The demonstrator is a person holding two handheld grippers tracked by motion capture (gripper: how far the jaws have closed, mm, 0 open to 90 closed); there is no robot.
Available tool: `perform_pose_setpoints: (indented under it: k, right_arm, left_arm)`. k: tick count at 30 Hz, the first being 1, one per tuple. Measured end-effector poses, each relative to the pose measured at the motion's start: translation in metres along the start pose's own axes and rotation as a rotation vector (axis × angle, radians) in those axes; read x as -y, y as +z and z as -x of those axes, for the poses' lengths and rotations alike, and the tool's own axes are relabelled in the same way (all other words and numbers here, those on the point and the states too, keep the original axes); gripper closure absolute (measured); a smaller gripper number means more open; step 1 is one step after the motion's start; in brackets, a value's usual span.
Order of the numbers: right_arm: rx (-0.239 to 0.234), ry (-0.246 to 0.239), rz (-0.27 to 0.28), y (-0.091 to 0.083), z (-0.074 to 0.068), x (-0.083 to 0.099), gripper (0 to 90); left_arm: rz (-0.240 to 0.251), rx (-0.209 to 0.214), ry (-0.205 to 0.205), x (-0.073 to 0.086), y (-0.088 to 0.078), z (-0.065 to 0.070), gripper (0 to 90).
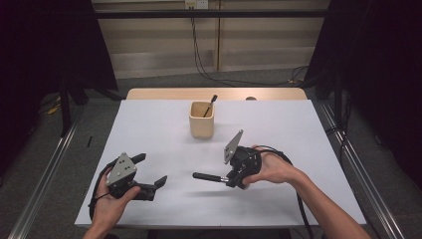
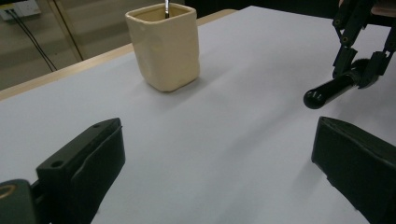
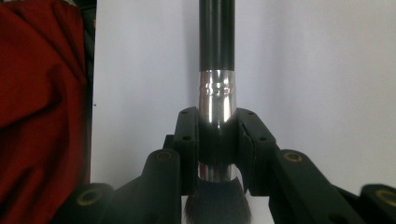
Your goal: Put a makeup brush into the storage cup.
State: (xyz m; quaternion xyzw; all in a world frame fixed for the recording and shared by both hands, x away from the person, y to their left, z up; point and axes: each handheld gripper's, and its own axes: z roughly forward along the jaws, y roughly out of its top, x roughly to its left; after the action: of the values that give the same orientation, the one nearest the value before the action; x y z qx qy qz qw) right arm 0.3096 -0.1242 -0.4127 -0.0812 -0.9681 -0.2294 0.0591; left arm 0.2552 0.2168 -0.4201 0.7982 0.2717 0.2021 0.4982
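A white table (image 1: 278,124) on a wooden base stands in a dim room with black curtains, a pale back wall and hanging cables. Near its far edge sits a cream square cup (image 1: 201,119) holding a dark utensil (image 1: 210,105). The right gripper (image 1: 230,178) is clamped on a makeup brush (image 1: 209,177) held above the table, handle towards the left gripper (image 1: 154,172), whose jaws stand wide apart, holding nothing. The right gripper view reveals the brush's silver ferrule (image 3: 216,100) and dark bristles (image 3: 217,200).
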Motion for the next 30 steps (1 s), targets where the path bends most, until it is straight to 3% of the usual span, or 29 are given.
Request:
perform_pose_setpoints:
  k: [13, 16, 22, 27, 30]
  right_arm:
    - [0.003, -0.023, -0.073, 0.005, -0.002, -0.008, 72.1]
    - [0.0, -0.025, -0.076, 0.004, -0.001, -0.009, 72.1]
    - [0.002, -0.043, -0.095, 0.005, -0.002, -0.012, 72.1]
    - [0.008, -0.054, -0.112, 0.005, -0.003, -0.015, 72.1]
    - [0.009, -0.064, -0.126, 0.006, -0.002, -0.017, 72.1]
  left_arm:
    - [-0.078, 0.113, 0.056, -0.017, 0.021, 0.013, 2.7]
    - [-0.1, 0.143, 0.042, -0.022, 0.028, 0.015, 2.4]
    - [-0.147, 0.175, 0.061, -0.026, 0.043, 0.018, 2.4]
    - [-0.201, 0.234, 0.057, -0.031, 0.048, 0.019, 2.6]
    - [-0.218, 0.246, 0.057, -0.033, 0.05, 0.02, 2.8]
